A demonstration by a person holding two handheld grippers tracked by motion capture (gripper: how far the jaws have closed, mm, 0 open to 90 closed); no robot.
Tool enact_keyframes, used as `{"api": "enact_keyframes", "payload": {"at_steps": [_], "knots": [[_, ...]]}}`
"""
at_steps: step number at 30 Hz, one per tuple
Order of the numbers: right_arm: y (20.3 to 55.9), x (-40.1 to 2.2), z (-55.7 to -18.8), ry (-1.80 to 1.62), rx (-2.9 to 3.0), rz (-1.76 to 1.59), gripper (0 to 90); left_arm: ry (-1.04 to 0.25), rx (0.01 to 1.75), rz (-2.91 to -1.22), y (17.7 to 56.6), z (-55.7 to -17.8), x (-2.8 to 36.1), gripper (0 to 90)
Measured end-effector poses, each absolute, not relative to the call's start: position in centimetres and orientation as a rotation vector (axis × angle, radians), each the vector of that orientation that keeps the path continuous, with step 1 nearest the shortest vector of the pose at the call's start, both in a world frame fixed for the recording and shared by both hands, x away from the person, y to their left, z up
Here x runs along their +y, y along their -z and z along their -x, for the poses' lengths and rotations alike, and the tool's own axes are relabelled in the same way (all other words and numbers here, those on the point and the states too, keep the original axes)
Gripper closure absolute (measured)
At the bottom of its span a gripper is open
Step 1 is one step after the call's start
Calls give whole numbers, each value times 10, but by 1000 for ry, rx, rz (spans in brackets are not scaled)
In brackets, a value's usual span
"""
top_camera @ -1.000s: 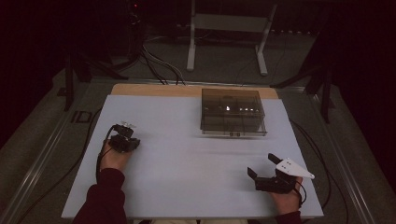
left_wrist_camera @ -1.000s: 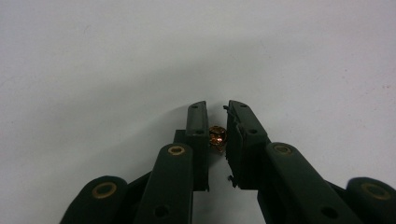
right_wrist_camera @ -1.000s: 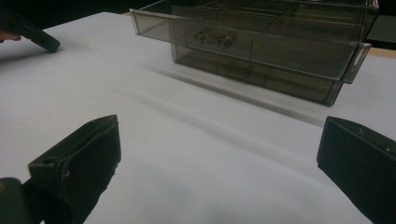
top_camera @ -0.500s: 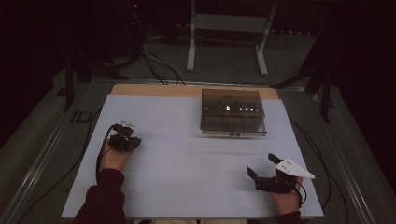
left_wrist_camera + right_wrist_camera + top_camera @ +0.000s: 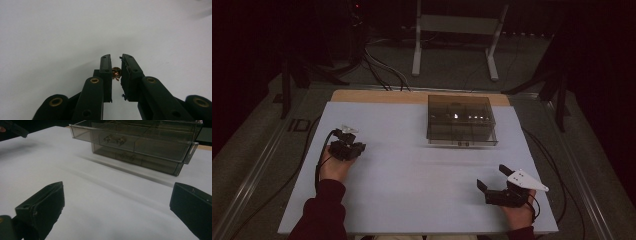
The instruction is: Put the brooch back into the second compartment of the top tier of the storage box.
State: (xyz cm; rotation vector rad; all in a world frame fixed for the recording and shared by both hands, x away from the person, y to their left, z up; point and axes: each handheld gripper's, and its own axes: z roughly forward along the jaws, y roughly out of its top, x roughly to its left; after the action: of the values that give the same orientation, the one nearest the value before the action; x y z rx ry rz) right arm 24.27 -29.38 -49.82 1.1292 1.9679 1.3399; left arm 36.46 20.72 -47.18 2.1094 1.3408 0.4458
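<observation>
High view: left hand-held gripper [image 5: 348, 148] is seen at the left of the white tabletop [image 5: 412, 180], held in the person's left hand [image 5: 334, 167]. Right hand-held gripper [image 5: 494, 182] sits near the front right edge, jaws spread wide w/ nothing between them. A smoky clear drawer box [image 5: 461, 120] stands toward the far side, right of centre, well apart from both grippers.

Left gripper view: the jaws are closed on a small shiny copper-coloured bead [image 5: 116, 72], pinched between the pads partway down from the tips. What exactly the piece is can't be told; it is too small. White tabletop lies behind the jaws; whether the bead is clear of the surface can't be made out.

Right gripper view: both black jaws stand far apart at the bottom corners, empty. The drawer box is seen ahead w/ its upper drawer [image 5: 140, 143] pulled out toward the camera; divided compartments are visible, and some small metal bits [image 5: 115, 138] lie inside one.

Judged step: pick-up of the bead looks done, carry to the box is next. The next move calls for the left gripper to be brought across to the open drawer, grip kept firm since the piece is tiny and round, then lined up over the intended compartment before release. The right gripper may be needed to steady the box.
</observation>
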Motion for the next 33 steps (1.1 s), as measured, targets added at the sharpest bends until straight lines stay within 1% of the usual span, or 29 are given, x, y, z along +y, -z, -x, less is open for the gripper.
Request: {"api": "enact_keyframes", "payload": {"at_steps": [33], "knots": [[499, -293, -243, -1336, 1975, -1134, 0, -444, 1168, -2021, 420, -361, 176, 808]]}}
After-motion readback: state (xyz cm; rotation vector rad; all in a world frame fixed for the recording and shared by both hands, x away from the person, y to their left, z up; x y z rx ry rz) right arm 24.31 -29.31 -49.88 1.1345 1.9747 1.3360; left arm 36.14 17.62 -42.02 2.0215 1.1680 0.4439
